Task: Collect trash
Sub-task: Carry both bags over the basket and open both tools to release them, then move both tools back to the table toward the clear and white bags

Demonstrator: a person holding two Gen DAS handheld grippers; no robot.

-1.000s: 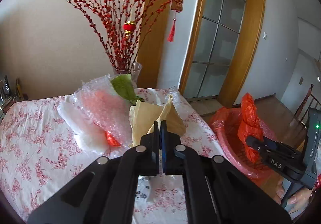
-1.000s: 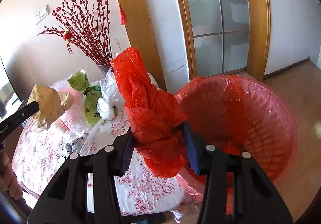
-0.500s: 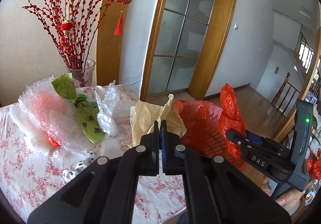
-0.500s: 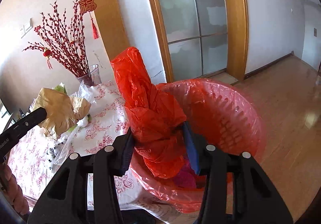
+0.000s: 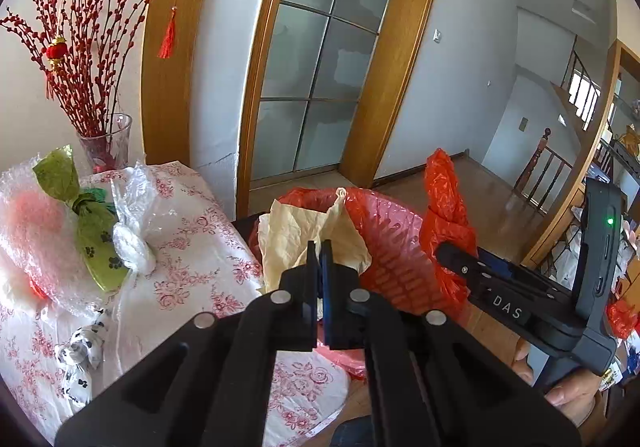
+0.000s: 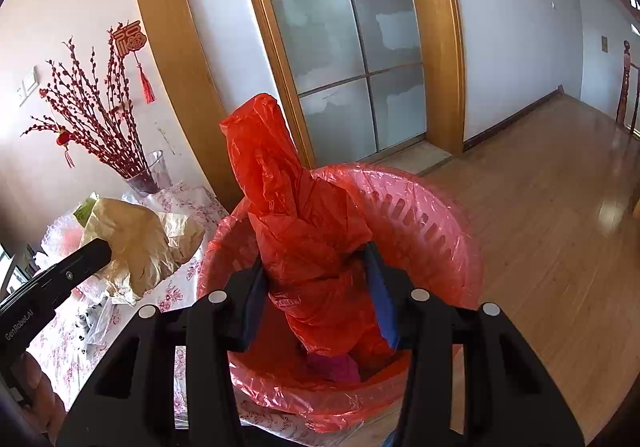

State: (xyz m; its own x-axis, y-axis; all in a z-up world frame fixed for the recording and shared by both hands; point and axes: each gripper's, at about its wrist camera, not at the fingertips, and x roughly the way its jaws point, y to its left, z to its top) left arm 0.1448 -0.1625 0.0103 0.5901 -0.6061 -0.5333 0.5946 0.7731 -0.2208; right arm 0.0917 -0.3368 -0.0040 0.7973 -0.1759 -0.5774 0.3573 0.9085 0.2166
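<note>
My left gripper (image 5: 319,247) is shut on a crumpled tan paper (image 5: 296,235) and holds it in the air at the near rim of the red-lined waste basket (image 5: 396,243). The paper also shows in the right wrist view (image 6: 140,243), just left of the basket (image 6: 432,223). My right gripper (image 6: 316,279) is shut on a bunched part of the red bag liner (image 6: 296,207) and holds it up over the basket. The right gripper shows in the left wrist view (image 5: 444,249). More trash lies on the table: bubble wrap (image 5: 32,231), a green wrapper (image 5: 96,239), clear plastic (image 5: 132,215).
The table (image 5: 200,255) has a floral cloth and a glass vase (image 5: 108,143) of red branches at its back. A glass door in a wood frame (image 5: 316,87) stands behind the basket. Wood floor (image 6: 560,207) spreads to the right. Pink trash (image 6: 336,367) lies in the basket.
My left gripper has carried the tan paper rightward, from over the table to the basket's rim. The right gripper keeps its hold on the red liner.
</note>
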